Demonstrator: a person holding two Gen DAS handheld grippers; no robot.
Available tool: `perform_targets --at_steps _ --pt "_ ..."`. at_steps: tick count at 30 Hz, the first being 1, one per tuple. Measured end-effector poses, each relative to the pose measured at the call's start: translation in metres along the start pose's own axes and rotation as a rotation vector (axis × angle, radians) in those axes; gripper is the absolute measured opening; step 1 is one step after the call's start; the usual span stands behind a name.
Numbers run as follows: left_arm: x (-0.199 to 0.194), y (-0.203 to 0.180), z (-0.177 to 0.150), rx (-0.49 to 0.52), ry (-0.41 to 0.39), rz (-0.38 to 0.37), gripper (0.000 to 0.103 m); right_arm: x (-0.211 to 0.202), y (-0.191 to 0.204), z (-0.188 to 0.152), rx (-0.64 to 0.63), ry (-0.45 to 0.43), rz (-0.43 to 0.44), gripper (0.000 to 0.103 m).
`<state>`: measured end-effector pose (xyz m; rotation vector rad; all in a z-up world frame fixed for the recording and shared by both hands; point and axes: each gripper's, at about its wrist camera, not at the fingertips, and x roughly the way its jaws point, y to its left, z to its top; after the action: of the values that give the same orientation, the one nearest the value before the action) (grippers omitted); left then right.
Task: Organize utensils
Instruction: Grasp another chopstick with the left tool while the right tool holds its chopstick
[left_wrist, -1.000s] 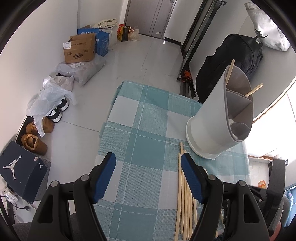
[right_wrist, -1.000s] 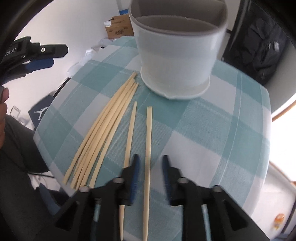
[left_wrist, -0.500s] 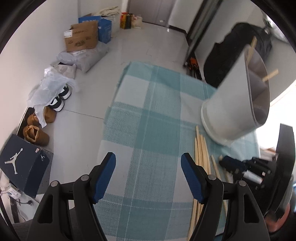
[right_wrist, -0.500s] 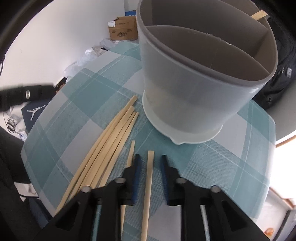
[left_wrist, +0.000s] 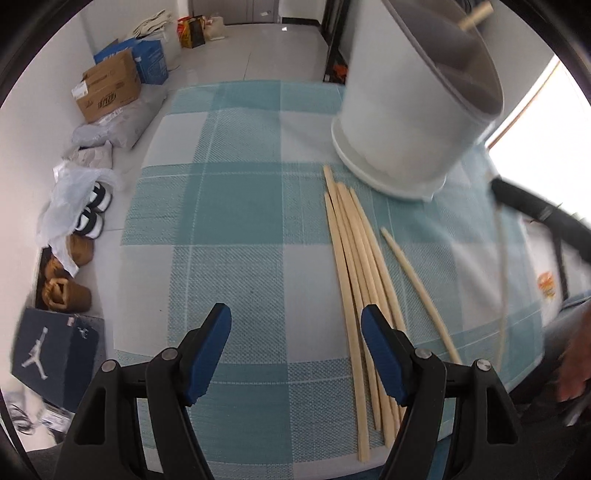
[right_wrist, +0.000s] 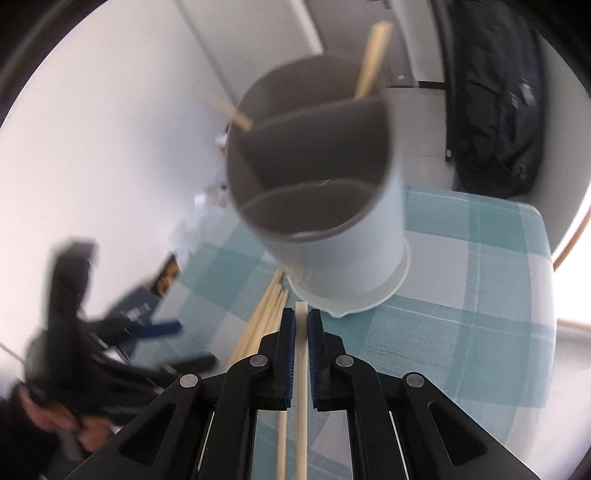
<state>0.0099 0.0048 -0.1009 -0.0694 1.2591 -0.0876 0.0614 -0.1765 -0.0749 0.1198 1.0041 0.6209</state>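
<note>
A white utensil holder (left_wrist: 417, 107) with grey divided compartments stands on a teal checked tablecloth (left_wrist: 236, 229); it also shows in the right wrist view (right_wrist: 325, 206), with two chopsticks (right_wrist: 371, 61) standing in its far compartments. Several wooden chopsticks (left_wrist: 360, 280) lie on the cloth in front of the holder. My right gripper (right_wrist: 301, 317) is shut on one chopstick (right_wrist: 301, 387), held above the table in front of the holder. My left gripper (left_wrist: 295, 328) is open and empty, low over the cloth, left of the loose chopsticks.
Beside the table on the floor are cardboard boxes (left_wrist: 109, 90), bags, shoes (left_wrist: 92, 210) and a dark shoe box (left_wrist: 51, 350). A black backpack (right_wrist: 495, 122) stands behind the table. The table's near edge is close under the left gripper.
My right gripper has closed on one chopstick and lifted it off the cloth toward the holder's top. My left gripper has moved lower and closer to the loose chopsticks.
</note>
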Motion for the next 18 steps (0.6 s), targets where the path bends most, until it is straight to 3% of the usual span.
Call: perform_targets --at_steps 3,12,18 --pt "0.005 0.000 -0.001 0.009 0.027 0.048 0.069 -0.015 -0.006 0.001 0.054 -0.038 0.045 0.006" --pt "0.009 0.006 0.006 -0.066 0.049 0.075 0.069 -0.057 -0.018 -0.007 0.141 -0.140 0.124 0.006" --pt "0.011 0.000 0.008 -0.082 0.047 0.053 0.069 -0.073 -0.024 -0.006 0.158 -0.184 0.133 0.006"
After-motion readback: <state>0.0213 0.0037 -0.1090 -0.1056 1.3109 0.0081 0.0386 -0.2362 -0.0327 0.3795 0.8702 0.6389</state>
